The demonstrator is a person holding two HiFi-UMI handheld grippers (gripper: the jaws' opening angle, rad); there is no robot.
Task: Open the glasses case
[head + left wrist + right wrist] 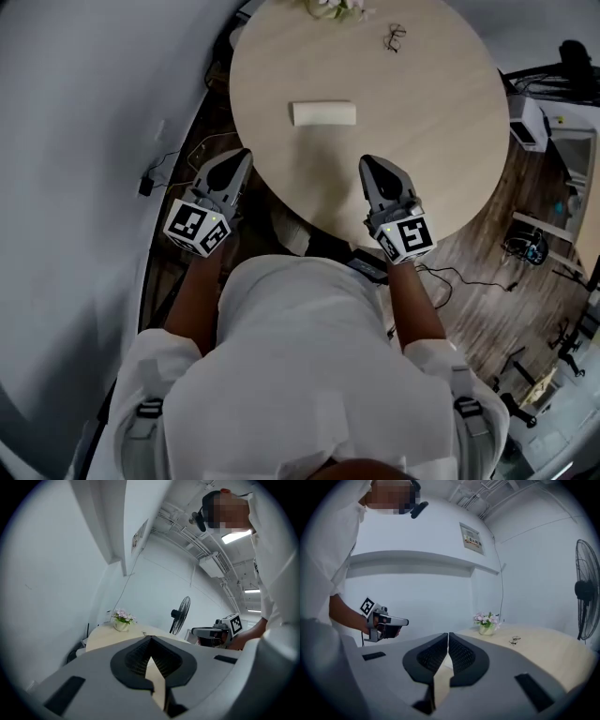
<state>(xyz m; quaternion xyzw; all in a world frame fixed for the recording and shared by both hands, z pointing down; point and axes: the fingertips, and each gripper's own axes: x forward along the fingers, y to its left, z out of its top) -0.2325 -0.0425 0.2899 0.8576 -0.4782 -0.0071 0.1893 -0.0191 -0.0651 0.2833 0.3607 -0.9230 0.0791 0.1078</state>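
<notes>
Glasses case (323,113): pale, oblong, lying flat near centre of round tabletop (441,141), at approx. 12 o'clock from the person. Seen from head view it looks closed; no lid raised. Task status: not started, judged from layout. Nothing touches the case, so approach, bracing and lifting of lid are all left to do.

Orientation: long axis runs 9 o'clock to 3 o'clock, i.e. crosswise to the person. Which long edge carries hinge vs. opening seam cannot be told at this res.

L gripper (242,156): held off tabletop's near edge at approx. 7 o'clock of the case, well apart from it. Jaws pressed together at tips, nothing between them. R gripper (367,161): over near part of tabletop at approx. 5 o'clock of the case, also apart from it. Jaws likewise closed tip to tip, empty.

Other items: glasses (395,38) at approx. 1 o'clock beyond the case; flower pot (335,7) at far rim, 12 o'clock.
</notes>
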